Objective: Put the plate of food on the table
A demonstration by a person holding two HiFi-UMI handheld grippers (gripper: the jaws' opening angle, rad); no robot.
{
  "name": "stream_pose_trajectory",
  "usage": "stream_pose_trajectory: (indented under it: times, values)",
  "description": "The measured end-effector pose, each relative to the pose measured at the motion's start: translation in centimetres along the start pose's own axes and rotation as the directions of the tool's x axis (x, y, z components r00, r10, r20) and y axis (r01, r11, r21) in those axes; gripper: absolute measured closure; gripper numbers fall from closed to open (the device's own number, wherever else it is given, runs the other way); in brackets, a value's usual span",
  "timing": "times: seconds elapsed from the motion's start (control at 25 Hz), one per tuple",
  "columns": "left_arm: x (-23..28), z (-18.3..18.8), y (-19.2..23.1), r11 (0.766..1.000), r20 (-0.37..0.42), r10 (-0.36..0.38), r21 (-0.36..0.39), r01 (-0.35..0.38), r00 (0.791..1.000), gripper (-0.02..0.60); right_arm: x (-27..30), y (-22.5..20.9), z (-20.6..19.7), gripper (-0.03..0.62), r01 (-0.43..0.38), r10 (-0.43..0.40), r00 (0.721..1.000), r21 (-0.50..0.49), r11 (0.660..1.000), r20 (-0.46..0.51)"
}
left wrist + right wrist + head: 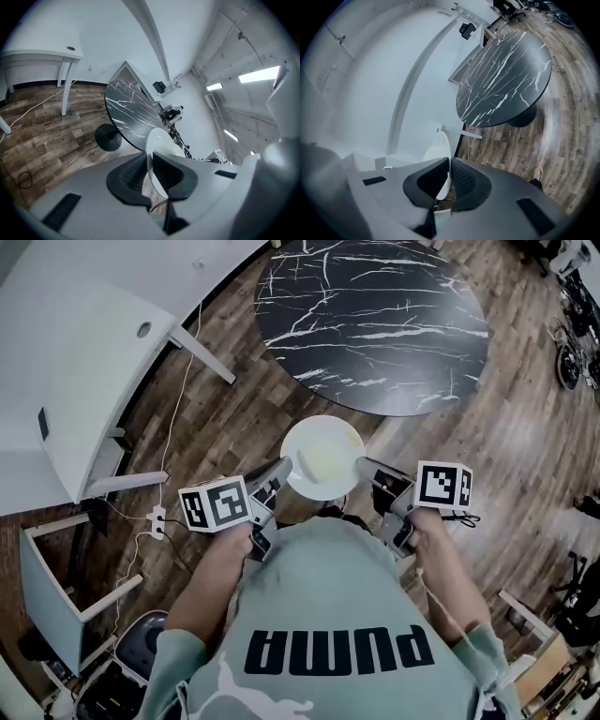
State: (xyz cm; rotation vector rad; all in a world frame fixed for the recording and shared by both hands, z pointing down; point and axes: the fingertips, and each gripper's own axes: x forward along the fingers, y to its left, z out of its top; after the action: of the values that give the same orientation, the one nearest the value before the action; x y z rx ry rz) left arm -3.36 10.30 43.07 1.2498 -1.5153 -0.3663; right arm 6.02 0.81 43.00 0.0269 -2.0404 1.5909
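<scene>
You are holding the white plate (323, 457) between the two tools, out in front of your chest and over the wooden floor (525, 446). Your left hand-held gripper (281, 470) is clamping the plate's left rim; in the left gripper view its jaws are pinching the thin white edge from both sides. Your right hand-held gripper (366, 468) is doing the same on the opposite rim, and the right gripper view is showing its ridged pads closed on the plate edge. The plate is sitting roughly level between them, with a pale yellowish patch showing in its middle; what the food is cannot be made out.

The round black worktop (375, 315) with white veining is standing ahead of you, and the plate is hanging near its closest edge without touching it. A white desk (75, 352) is standing off to your left, and a white cable (178, 409) is running across the floor beside it down to a power strip (157, 519). The marker cubes (216, 503) are facing up on both tools, just above your hands.
</scene>
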Motion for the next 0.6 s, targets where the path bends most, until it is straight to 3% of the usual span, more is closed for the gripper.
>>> stream_pose_trajectory:
  times: [0.6]
  values:
    - [6.8,0.4,-5.8,0.995,-0.077,-0.029,0.096,0.036,0.997,0.538,-6.4,-3.1,4.7,0.569,-0.026,0.022,0.991,0.035,0.999,0.135]
